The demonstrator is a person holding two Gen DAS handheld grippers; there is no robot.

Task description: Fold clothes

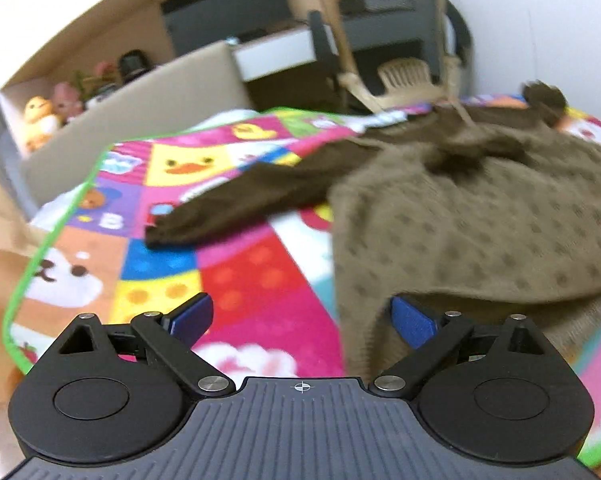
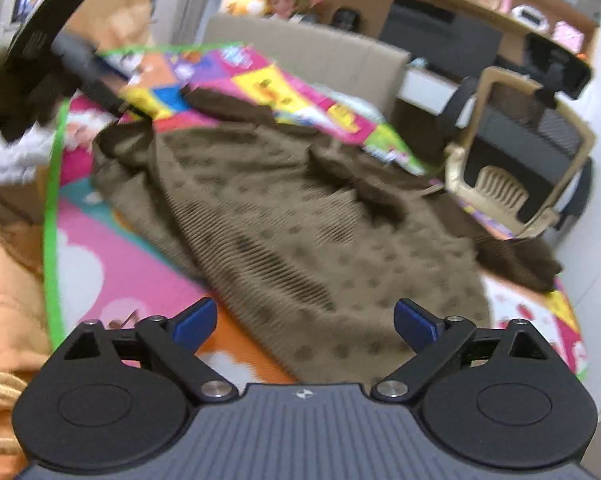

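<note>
A brown knitted sweater [image 1: 472, 224] with a dotted body and darker sleeves lies spread on a colourful play mat [image 1: 236, 280]. One dark sleeve [image 1: 236, 200] stretches out to the left. My left gripper [image 1: 302, 320] is open, just above the sweater's bottom hem corner, with nothing between its blue pads. In the right wrist view the same sweater [image 2: 300, 232] fills the middle. My right gripper [image 2: 305, 322] is open over the sweater's near edge and holds nothing. The left gripper [image 2: 44, 60] shows blurred at the upper left, by the sweater's far corner.
The mat [image 2: 92, 256] has a green border. A beige chair [image 2: 516, 160] stands past the mat's far edge, also in the left wrist view [image 1: 400, 76]. A cardboard panel [image 1: 140, 120] and shelf with plush toys [image 1: 40, 116] stand behind. Orange fabric [image 2: 4, 300] lies at left.
</note>
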